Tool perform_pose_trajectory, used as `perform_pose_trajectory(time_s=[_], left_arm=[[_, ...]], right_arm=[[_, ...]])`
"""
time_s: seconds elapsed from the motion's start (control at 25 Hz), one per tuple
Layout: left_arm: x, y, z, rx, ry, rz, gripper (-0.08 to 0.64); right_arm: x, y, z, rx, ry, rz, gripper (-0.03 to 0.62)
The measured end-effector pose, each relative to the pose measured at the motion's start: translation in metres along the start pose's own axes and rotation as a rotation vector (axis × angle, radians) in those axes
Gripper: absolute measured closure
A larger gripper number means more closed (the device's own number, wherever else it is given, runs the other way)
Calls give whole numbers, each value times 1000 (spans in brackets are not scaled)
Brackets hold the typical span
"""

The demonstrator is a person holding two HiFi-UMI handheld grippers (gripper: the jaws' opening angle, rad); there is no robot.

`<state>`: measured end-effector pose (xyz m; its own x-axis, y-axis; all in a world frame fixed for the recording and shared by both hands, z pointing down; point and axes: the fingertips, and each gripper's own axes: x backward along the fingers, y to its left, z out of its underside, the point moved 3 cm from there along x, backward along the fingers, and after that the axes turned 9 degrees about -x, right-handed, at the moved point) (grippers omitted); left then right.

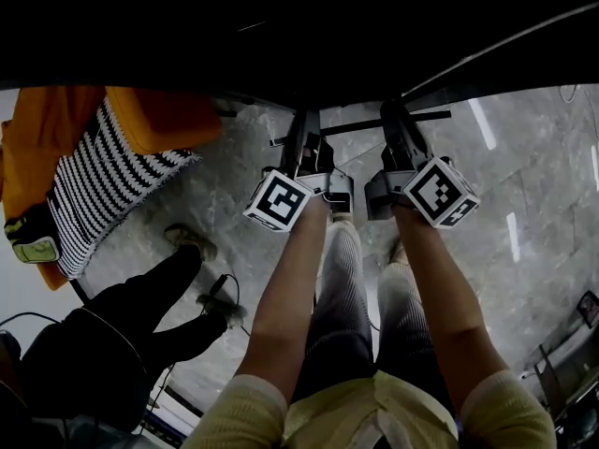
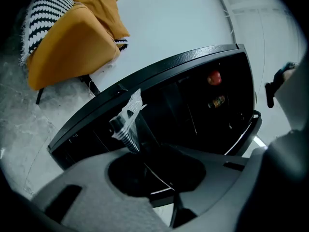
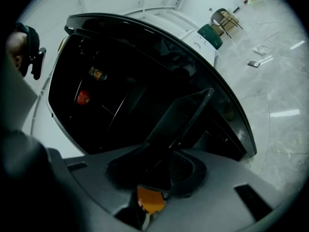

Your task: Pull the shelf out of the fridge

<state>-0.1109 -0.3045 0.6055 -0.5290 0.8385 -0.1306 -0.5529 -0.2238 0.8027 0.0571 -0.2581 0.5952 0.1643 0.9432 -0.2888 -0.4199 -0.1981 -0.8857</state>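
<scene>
The fridge (image 1: 281, 36) is a dark mass across the top of the head view, and both grippers reach into it side by side. My left gripper (image 1: 304, 124) and right gripper (image 1: 398, 110) meet a thin dark bar, the shelf's front edge (image 1: 374, 124). In the left gripper view a ribbed, taped finger (image 2: 124, 132) stands over the shelf's bright edge line (image 2: 159, 178). In the right gripper view a dark finger (image 3: 181, 115) lies over the shelf. It is too dark to tell whether the pads press. A red apple (image 2: 214, 77) and a can (image 2: 217, 101) sit deep inside.
An orange chair (image 1: 150, 120) with a black-and-white striped cloth (image 1: 103, 181) stands at the left. A person in black (image 1: 112, 344) crouches at the lower left on the grey marble floor (image 1: 524, 204). Far off are chairs (image 3: 224, 18) and a green bin (image 3: 210, 35).
</scene>
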Motion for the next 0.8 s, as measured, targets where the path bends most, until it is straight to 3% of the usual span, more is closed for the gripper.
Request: perform_pose_trajectory(time_s=[0.8], left_arm=[[49,-46,-8,22,-11,57,482]], right_arm=[[61,35,3,-16,-45,-48,486]])
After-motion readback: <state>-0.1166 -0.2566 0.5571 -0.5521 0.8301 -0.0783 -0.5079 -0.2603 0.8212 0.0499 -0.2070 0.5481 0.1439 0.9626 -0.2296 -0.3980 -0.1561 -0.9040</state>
